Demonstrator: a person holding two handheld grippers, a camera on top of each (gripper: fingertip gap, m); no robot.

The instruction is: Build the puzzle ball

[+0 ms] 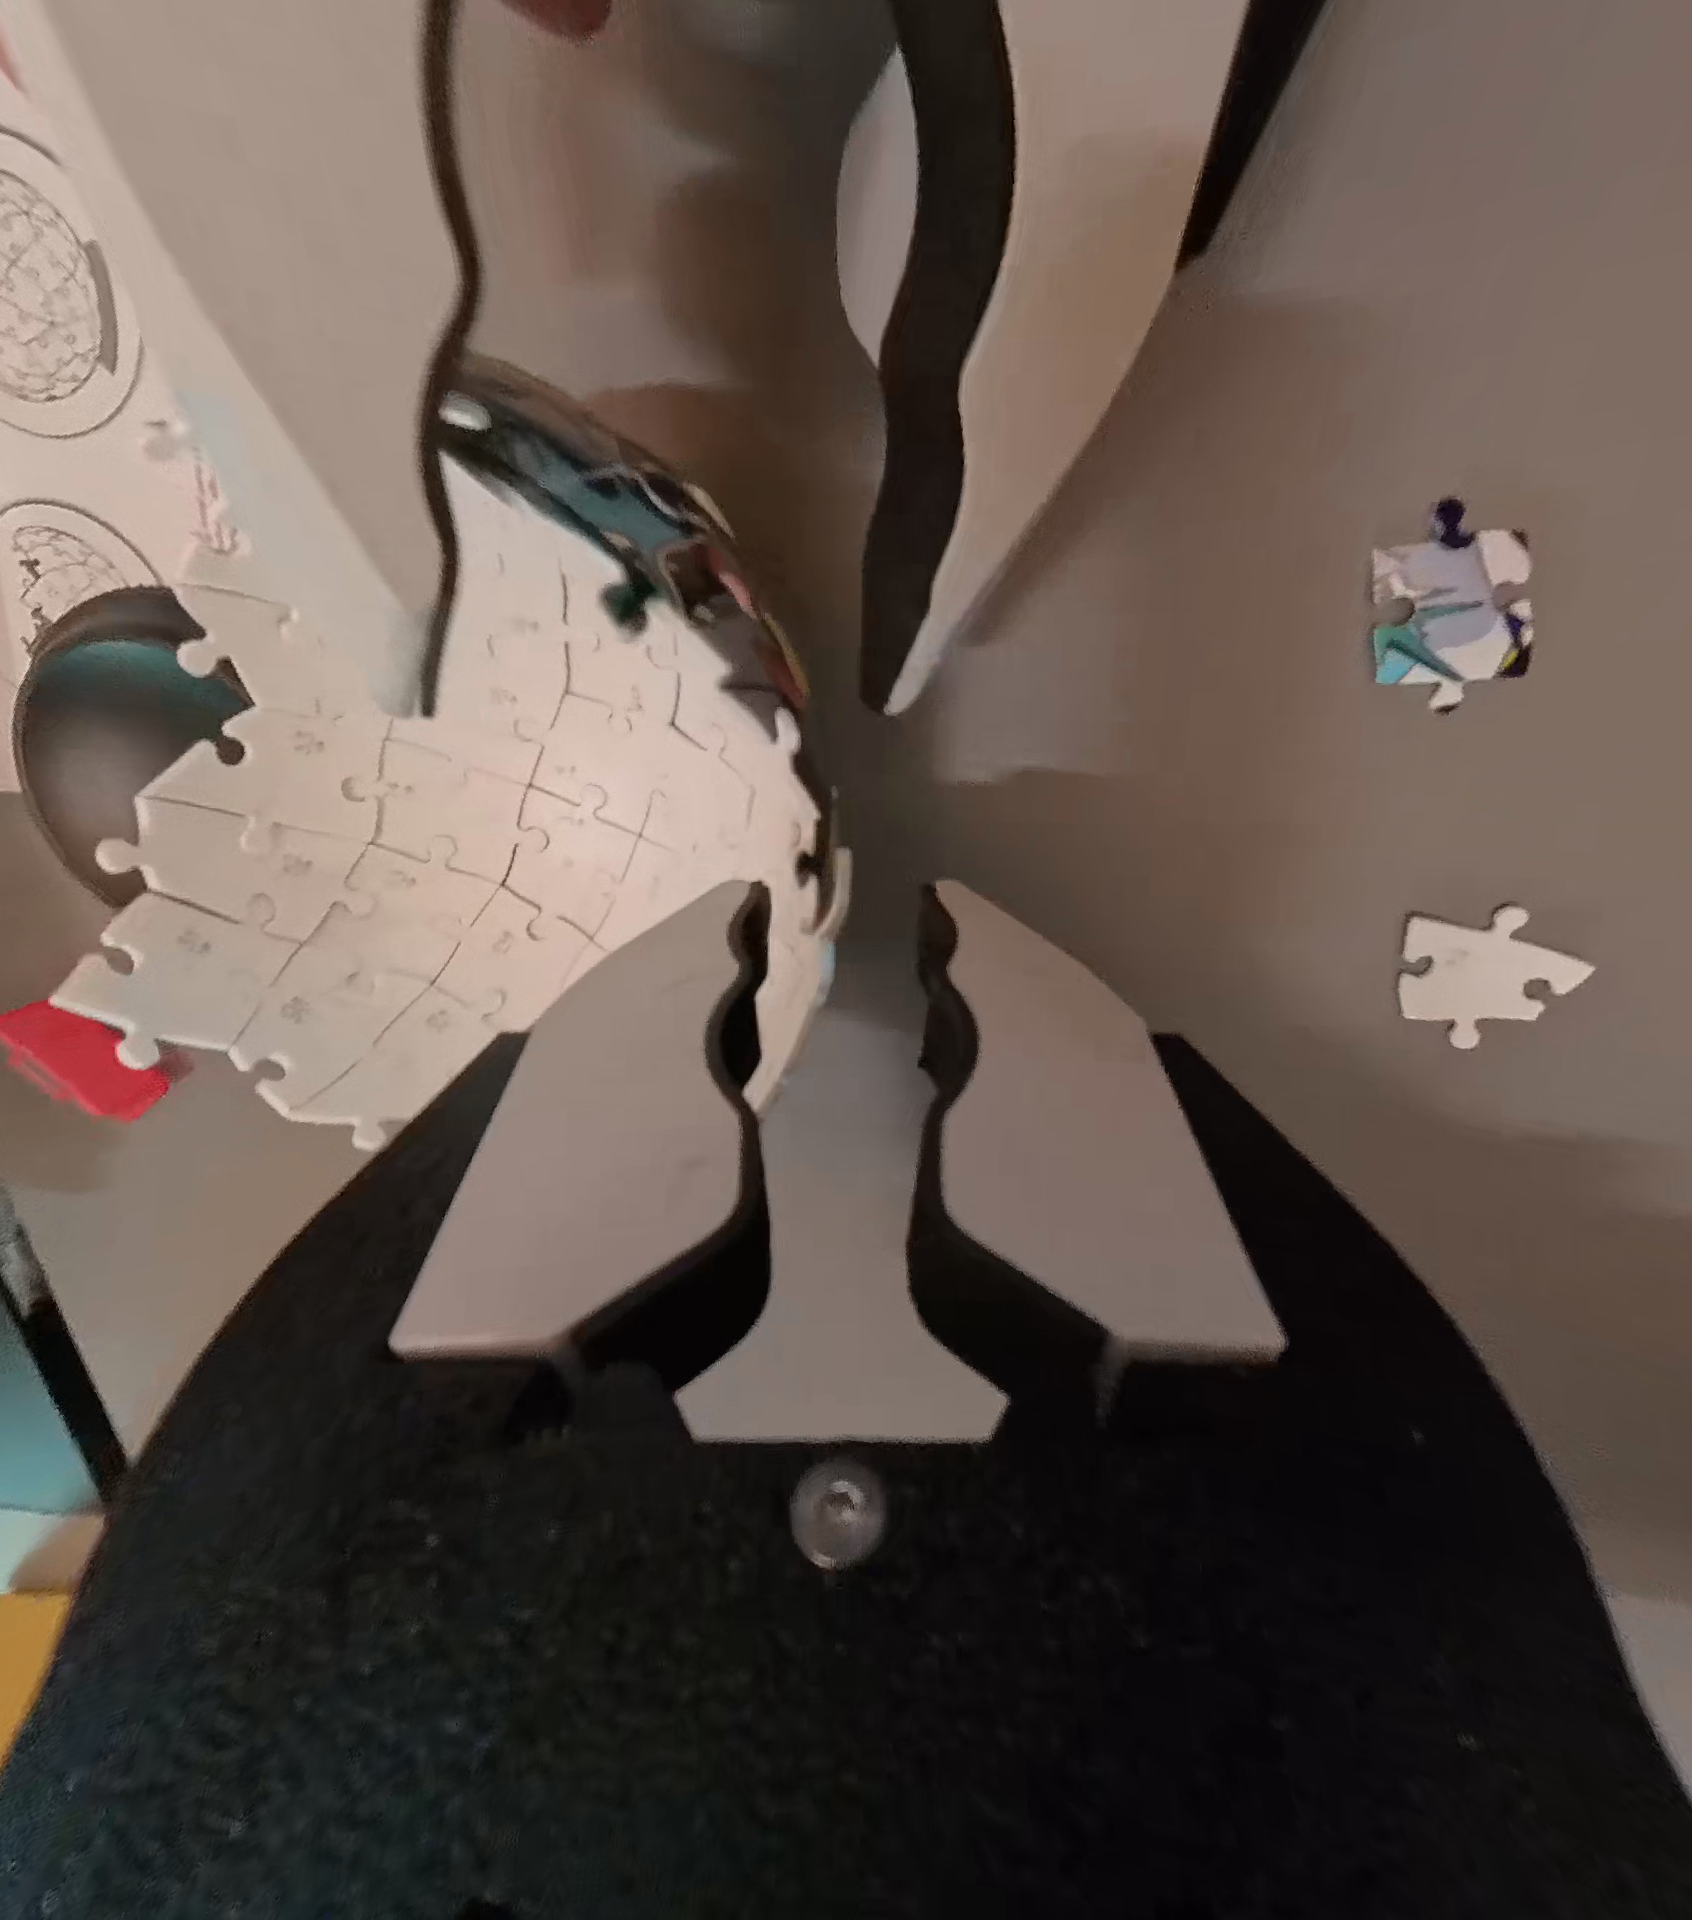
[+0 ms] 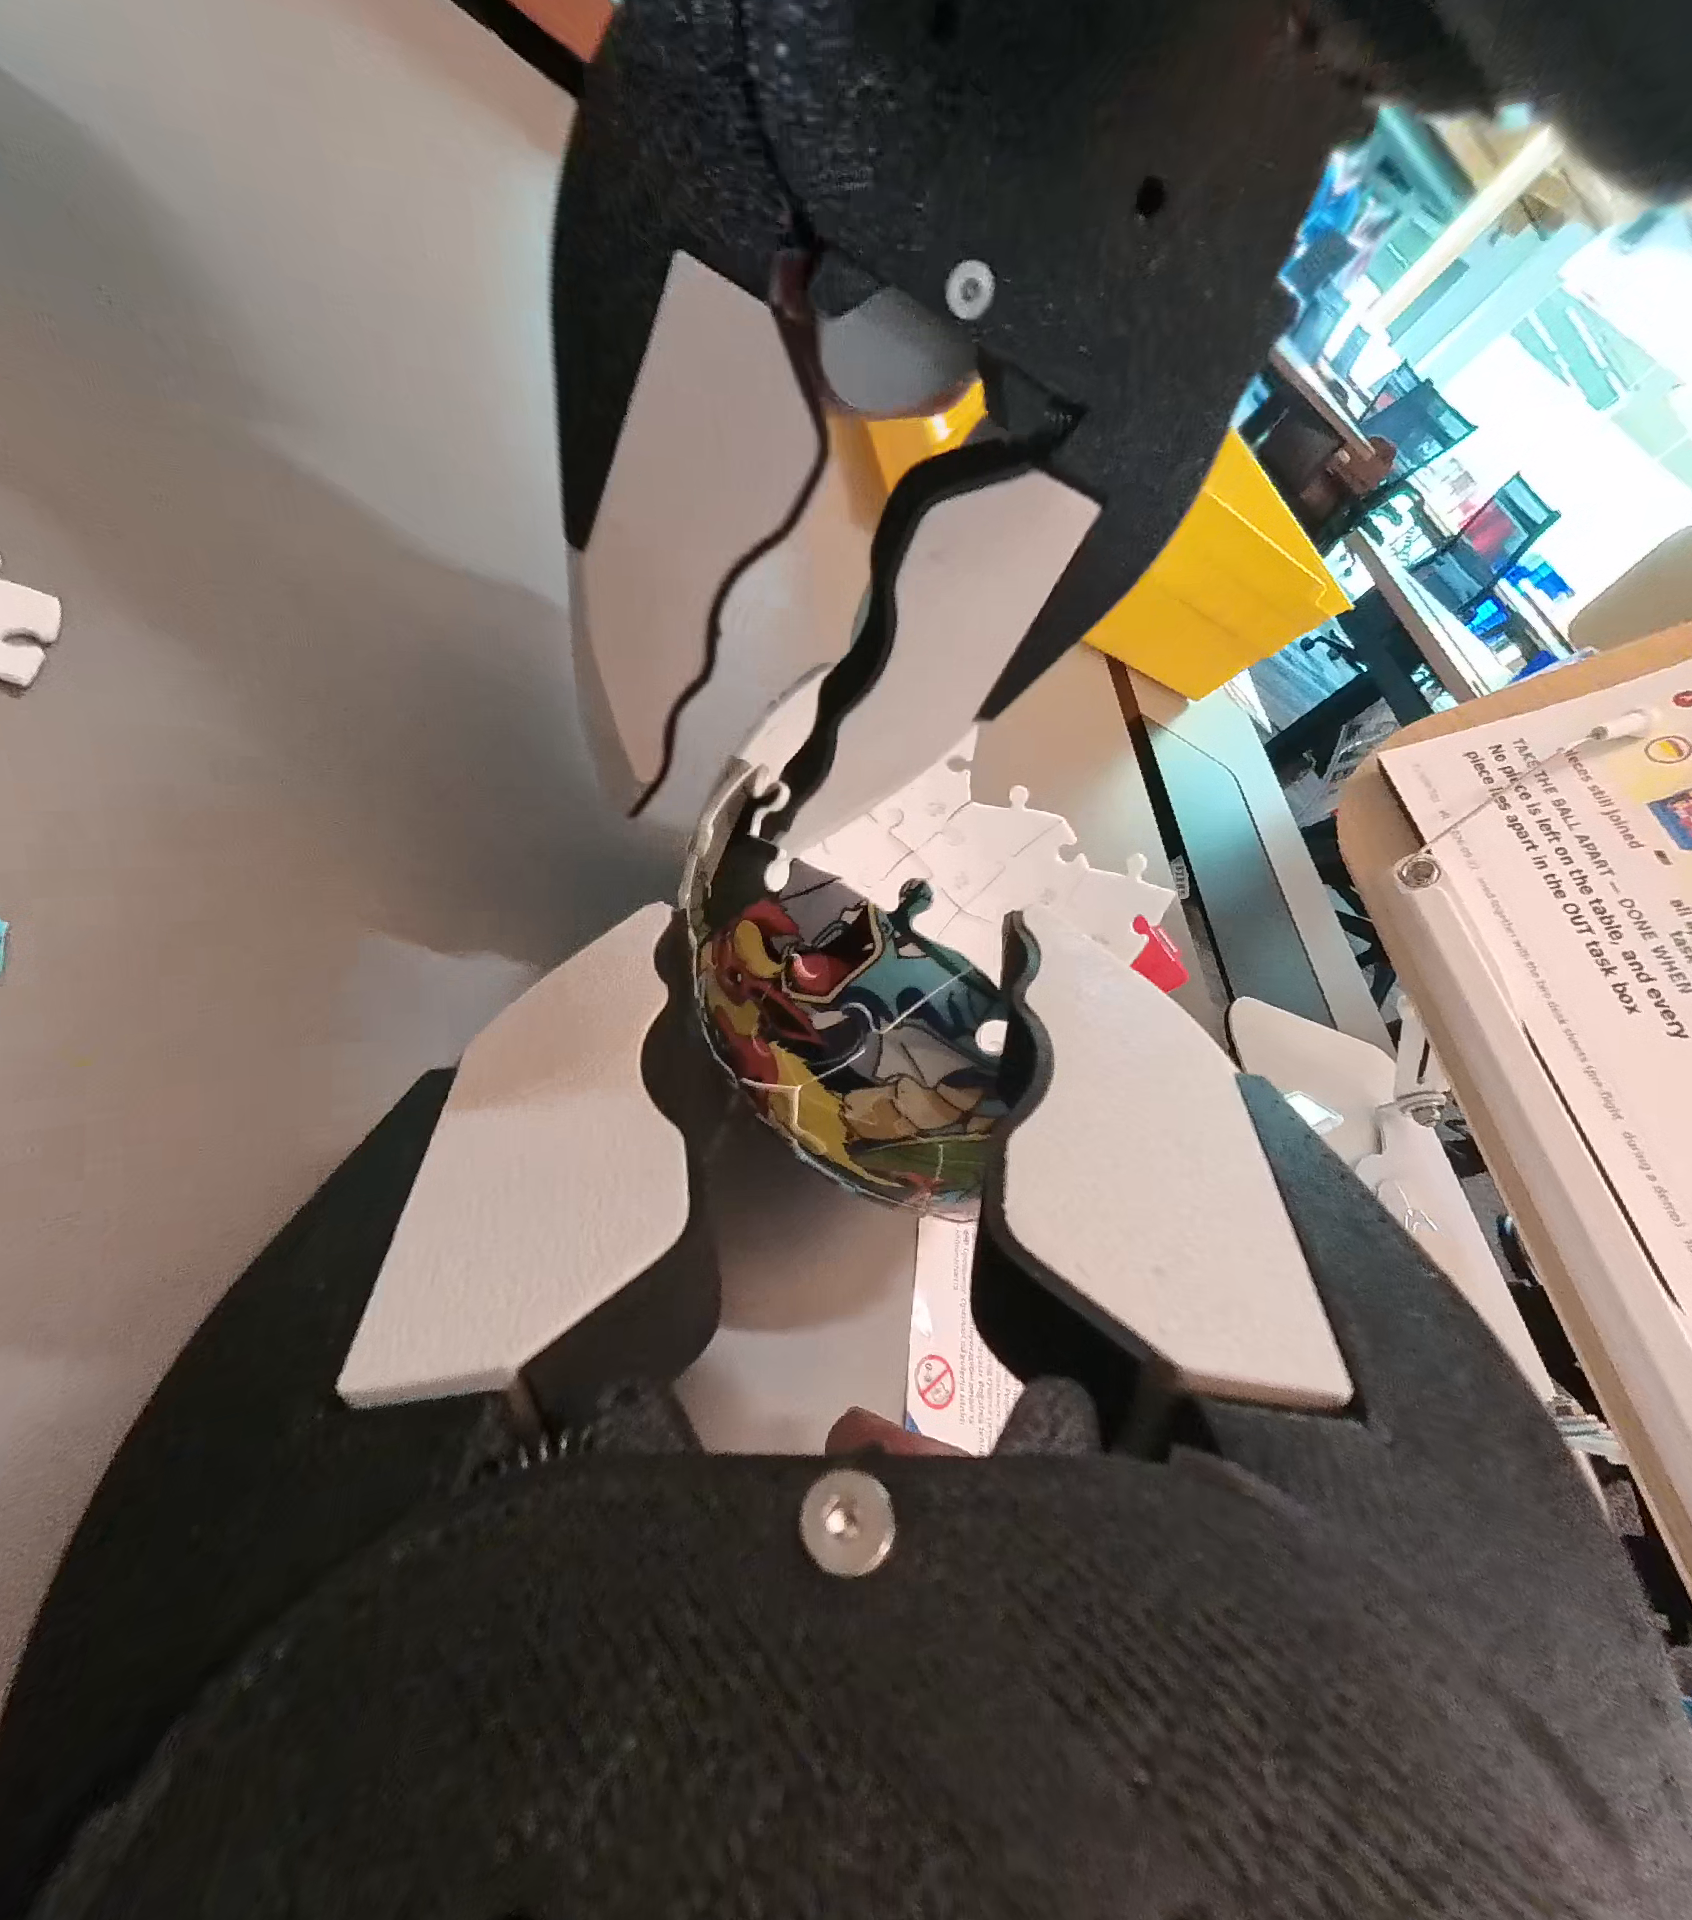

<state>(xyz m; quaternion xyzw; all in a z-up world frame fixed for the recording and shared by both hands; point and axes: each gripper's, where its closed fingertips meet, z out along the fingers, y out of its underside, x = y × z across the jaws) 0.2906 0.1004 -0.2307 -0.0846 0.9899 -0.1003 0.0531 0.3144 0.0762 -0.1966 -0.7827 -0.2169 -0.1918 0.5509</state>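
The puzzle ball (image 2: 847,1049) is part built: a curved shell of joined pieces, printed and glossy outside, plain white inside (image 1: 468,831), held up above the grey table (image 1: 1548,312) between the two tools. The right gripper (image 2: 847,971) has its fingers part open around the printed outside of the shell, and both pads seem to press its sides, so I judge that it carries the ball. The left gripper (image 1: 837,894) meets it from the far side; in the right wrist view its tips (image 2: 717,800) are drawn close together at the shell's upper rim, apparently pinching that edge, though blur in its own view leaves me unable to tell whether they truly grip. Off to the right on the table lie two loose pieces, a printed one (image 1: 1450,608) farther off and a white one (image 1: 1486,971) nearer, face down. An instruction sheet (image 1: 0,343) with ball diagrams lies at the far left. The step in hand looks like steadying or reshaping the shell. Next, one tool must let go and fetch a loose piece, while the other keeps the shell from flexing apart.
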